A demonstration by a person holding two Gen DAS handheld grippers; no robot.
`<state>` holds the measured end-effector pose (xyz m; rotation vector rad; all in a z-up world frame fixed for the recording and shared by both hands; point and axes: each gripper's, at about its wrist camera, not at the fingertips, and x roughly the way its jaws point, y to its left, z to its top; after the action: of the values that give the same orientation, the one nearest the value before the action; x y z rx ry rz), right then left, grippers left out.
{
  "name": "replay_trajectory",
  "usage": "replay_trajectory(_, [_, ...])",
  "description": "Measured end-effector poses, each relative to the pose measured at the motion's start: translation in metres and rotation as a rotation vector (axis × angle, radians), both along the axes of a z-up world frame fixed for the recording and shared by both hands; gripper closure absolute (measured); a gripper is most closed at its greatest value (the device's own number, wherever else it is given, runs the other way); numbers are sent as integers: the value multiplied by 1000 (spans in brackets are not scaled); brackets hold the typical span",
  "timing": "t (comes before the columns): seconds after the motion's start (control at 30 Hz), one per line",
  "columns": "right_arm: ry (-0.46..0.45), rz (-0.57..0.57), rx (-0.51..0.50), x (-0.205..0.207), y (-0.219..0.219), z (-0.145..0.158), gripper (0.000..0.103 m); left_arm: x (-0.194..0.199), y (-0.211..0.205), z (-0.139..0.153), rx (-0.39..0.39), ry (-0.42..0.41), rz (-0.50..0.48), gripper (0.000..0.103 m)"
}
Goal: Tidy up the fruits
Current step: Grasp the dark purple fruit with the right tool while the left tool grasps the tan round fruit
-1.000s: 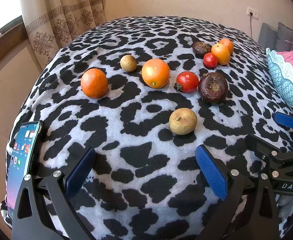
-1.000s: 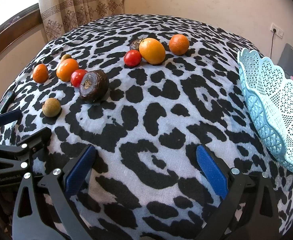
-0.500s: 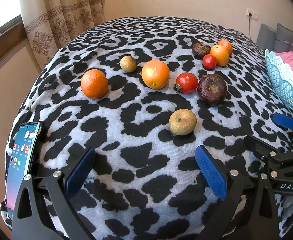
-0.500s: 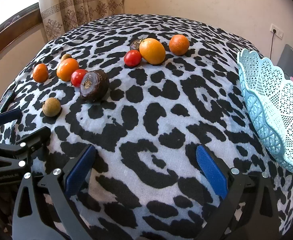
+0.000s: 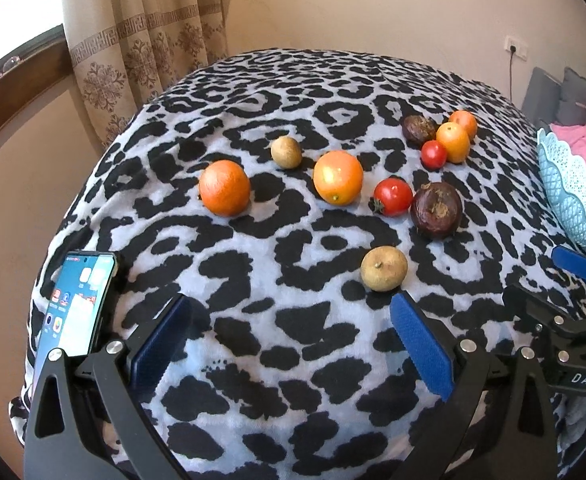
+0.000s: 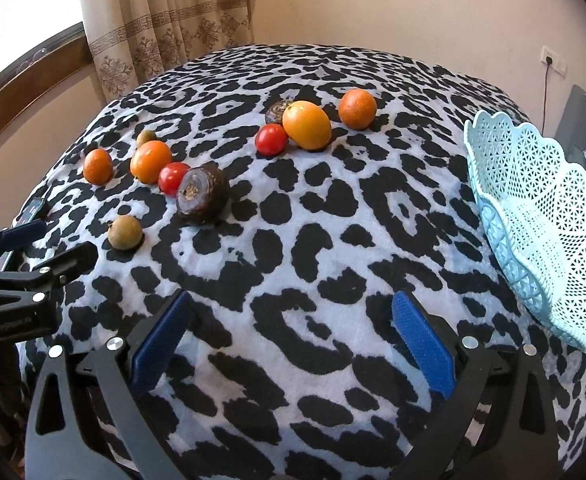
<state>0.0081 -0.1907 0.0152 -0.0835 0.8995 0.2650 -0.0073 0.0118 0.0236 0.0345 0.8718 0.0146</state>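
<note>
Several fruits lie on a leopard-print cloth (image 5: 277, 344). In the left wrist view a tan round fruit (image 5: 384, 268) is nearest, with a dark purple fruit (image 5: 436, 209), a red tomato (image 5: 393, 197) and two oranges (image 5: 337, 177) (image 5: 224, 187) behind it. A far group has a small tomato (image 5: 433, 154) and an orange (image 5: 453, 142). A light blue lattice basket (image 6: 541, 236) stands at the right. My left gripper (image 5: 289, 340) is open and empty, just short of the tan fruit. My right gripper (image 6: 289, 340) is open and empty over bare cloth.
A phone (image 5: 77, 304) with a lit screen lies at the cloth's left edge beside my left gripper. A curtain (image 5: 145, 48) and a window are behind on the left. A pink cushion (image 5: 585, 148) lies beyond the basket.
Both grippers have tilted up a little, so the cloth and fruits sit slightly lower in view. The fruits have not moved.
</note>
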Motion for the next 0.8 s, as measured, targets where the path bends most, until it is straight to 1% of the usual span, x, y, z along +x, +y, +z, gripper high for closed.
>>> replay_trajectory(0.23, [-5, -8, 0, 2, 1, 1, 2, 2, -5, 4, 12, -13, -3, 5])
replay_trajectory(0.53, [-13, -17, -7, 5, 0, 3, 2, 6, -5, 6, 6, -20, 3, 5])
replay_trajectory(0.7, [-22, -26, 0, 4, -8, 4, 2, 5, -10, 6, -4, -38, -16, 5])
replay_trajectory(0.8, [-12, -39, 11, 5, -15, 1, 2, 5, -15, 4, -2, -46, -35, 5])
